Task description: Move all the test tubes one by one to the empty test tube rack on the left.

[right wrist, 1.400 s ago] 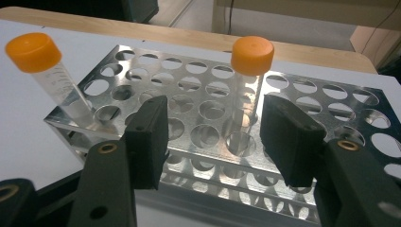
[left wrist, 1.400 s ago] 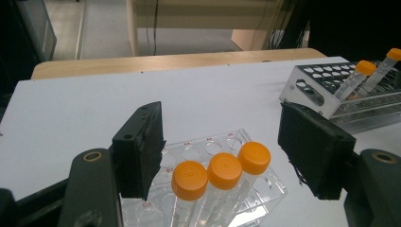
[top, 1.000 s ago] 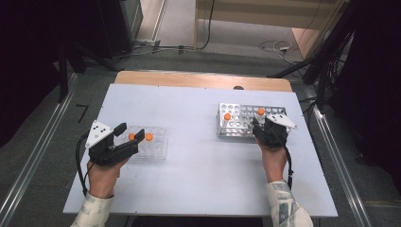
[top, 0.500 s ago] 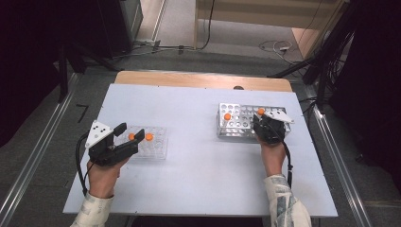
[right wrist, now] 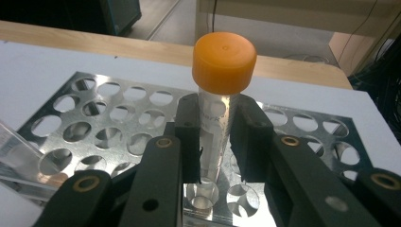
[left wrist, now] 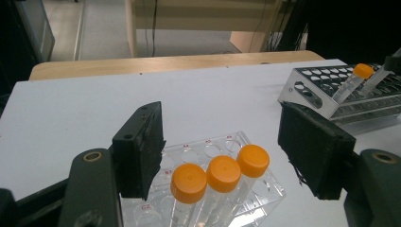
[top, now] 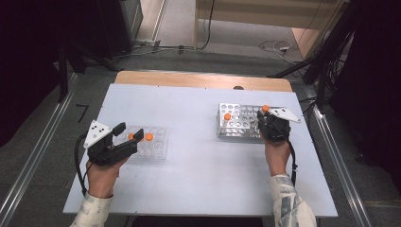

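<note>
A clear plastic rack [top: 158,150] lies at the left of the white table [top: 189,179]. In the left gripper view the clear rack [left wrist: 208,147] holds three orange-capped tubes [left wrist: 223,172]. My left gripper [top: 130,131] hovers just over its near left end; the jaws of the left gripper [left wrist: 220,142] stand wide open on either side of the tubes. A metal rack [top: 239,124] sits at the right with one tilted orange-capped tube [top: 227,116]. My right gripper [top: 269,124] is shut on an upright orange-capped tube [right wrist: 224,61] over the metal rack [right wrist: 118,118].
A wooden strip [top: 203,80] runs along the table's far edge. Metal rails [top: 28,179] flank the table on both sides, and cables [top: 274,47] lie on the floor beyond. A tilted clear tube [right wrist: 19,151] leans at the metal rack's near left.
My right gripper has shifted slightly up and right over the metal rack with the tube still in it. The left gripper has stayed where it was, open.
</note>
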